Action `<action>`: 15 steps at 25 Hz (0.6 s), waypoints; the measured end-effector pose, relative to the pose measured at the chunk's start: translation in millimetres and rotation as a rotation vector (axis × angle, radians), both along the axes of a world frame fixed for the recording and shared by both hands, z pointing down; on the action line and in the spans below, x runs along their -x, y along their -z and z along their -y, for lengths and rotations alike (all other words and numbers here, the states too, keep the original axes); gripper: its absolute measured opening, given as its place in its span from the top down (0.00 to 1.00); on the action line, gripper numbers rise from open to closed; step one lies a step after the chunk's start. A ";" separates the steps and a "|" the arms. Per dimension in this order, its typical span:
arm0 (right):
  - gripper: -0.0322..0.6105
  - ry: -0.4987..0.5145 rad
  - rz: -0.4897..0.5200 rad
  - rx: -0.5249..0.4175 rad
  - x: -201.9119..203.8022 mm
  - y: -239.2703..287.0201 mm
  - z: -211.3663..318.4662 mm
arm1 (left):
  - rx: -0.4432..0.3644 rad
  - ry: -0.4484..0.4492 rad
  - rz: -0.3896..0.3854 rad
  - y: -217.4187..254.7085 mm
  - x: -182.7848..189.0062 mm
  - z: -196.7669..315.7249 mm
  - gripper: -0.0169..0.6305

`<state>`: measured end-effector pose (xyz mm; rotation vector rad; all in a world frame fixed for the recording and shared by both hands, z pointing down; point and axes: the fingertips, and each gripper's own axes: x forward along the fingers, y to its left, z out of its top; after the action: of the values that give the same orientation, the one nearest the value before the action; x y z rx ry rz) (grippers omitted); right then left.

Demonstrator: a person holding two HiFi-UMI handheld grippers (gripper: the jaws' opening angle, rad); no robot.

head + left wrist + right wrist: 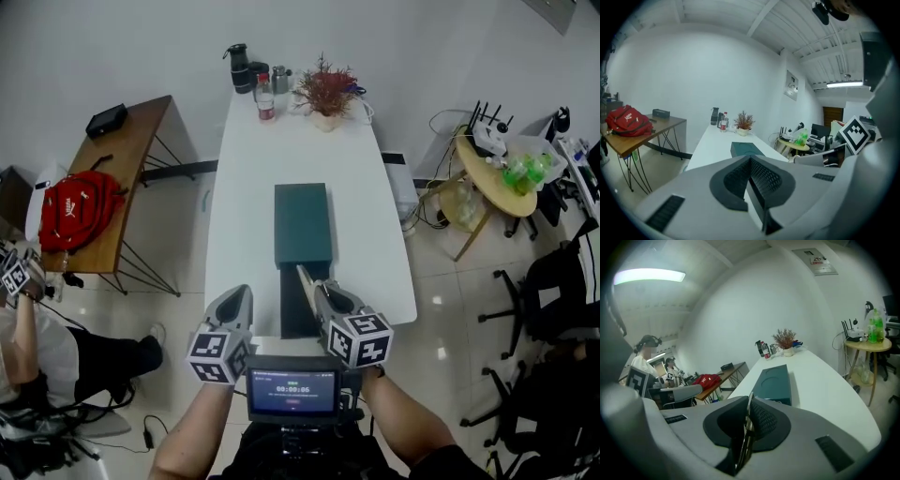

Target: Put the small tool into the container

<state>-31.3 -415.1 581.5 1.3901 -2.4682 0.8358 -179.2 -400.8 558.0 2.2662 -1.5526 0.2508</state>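
A dark green box point(302, 223) lies lengthwise in the middle of the white table point(244, 187), and a darker section point(298, 307) runs on from its near end. My right gripper point(307, 278) hovers over that near end, shut on a thin metal tool point(748, 430) that stands edge-on between its pads. In the right gripper view the green box point(776, 383) lies just ahead of the jaws. My left gripper point(240, 296) is shut with nothing in it, to the left of the box. In the left gripper view the box point(746, 149) is ahead and slightly right.
At the table's far end stand a dark flask point(240, 67), bottles point(265, 98) and a potted red plant point(325, 94). A wooden side table point(122, 178) with a red bag point(80, 208) is at the left, by a seated person. A round table point(497, 169) and chairs are at the right.
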 end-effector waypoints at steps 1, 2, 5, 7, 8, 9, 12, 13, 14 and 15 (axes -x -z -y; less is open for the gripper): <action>0.91 -0.002 -0.004 0.015 1.2 -9.4 2.4 | 0.015 0.000 -0.003 -11.1 -0.7 3.2 0.93; 0.91 -0.003 -0.008 0.028 2.2 -18.3 4.7 | 0.028 -0.001 -0.005 -21.5 -1.6 6.7 0.93; 0.91 -0.011 -0.022 0.068 3.1 -44.0 12.0 | 0.063 0.000 -0.009 -48.2 -4.0 19.5 0.93; 0.91 -0.028 -0.017 0.096 2.1 -59.2 17.4 | 0.081 -0.002 -0.001 -64.1 -5.1 28.2 0.93; 0.91 -0.040 -0.011 0.106 1.7 -65.5 19.4 | 0.089 -0.005 0.004 -72.3 -5.7 31.4 0.93; 0.91 -0.050 -0.005 0.113 1.7 -71.4 20.7 | 0.097 -0.007 0.008 -81.0 -6.2 33.6 0.93; 0.91 -0.064 -0.008 0.121 3.8 -84.9 25.6 | 0.130 -0.002 0.010 -104.2 -7.0 39.0 0.93; 0.91 -0.068 -0.014 0.123 5.2 -88.1 28.7 | 0.141 0.001 0.005 -109.4 -7.2 41.5 0.93; 0.91 -0.073 -0.021 0.126 6.9 -91.6 32.0 | 0.150 0.004 0.002 -113.6 -7.2 43.9 0.93; 0.91 -0.080 -0.028 0.133 8.6 -96.1 34.9 | 0.158 0.006 -0.001 -117.3 -6.9 46.0 0.93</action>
<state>-39.9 -449.9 677.6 1.4508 -2.3040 0.9717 -172.3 -446.7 675.3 2.1388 -1.4841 0.3584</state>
